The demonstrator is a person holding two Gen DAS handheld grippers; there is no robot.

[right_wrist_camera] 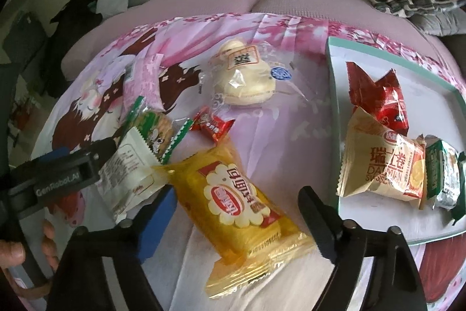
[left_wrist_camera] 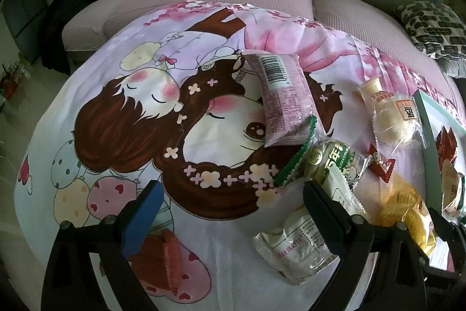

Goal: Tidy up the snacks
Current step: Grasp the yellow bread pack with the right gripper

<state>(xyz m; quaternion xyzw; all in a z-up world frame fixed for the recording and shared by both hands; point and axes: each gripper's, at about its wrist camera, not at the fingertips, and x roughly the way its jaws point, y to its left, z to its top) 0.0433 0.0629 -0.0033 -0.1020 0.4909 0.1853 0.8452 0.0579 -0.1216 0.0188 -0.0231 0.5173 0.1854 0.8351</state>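
The cartoon-print cloth (right_wrist_camera: 262,118) carries a teal-rimmed tray (right_wrist_camera: 332,72) already holding several snacks; the yellow packet (right_wrist_camera: 241,200) lies on the cloth just left of it, between the right gripper (right_wrist_camera: 238,212)'s spread jaws. It looks light, soft and crinkly, probably slippery; pinch across its middle. The left gripper (left_wrist_camera: 233,194) also stands open, empty.

left gripper (left_wrist_camera: 233,196): jaws spread wide, nothing between the pads, held low and pointing forward.
left gripper seen from the right wrist (right_wrist_camera: 96,158): reaches in from the left edge.
left hand (right_wrist_camera: 17,249): fingers wrapped round the handle.
right gripper (right_wrist_camera: 236,204): jaws wide apart, tilted down, pads touching nothing.
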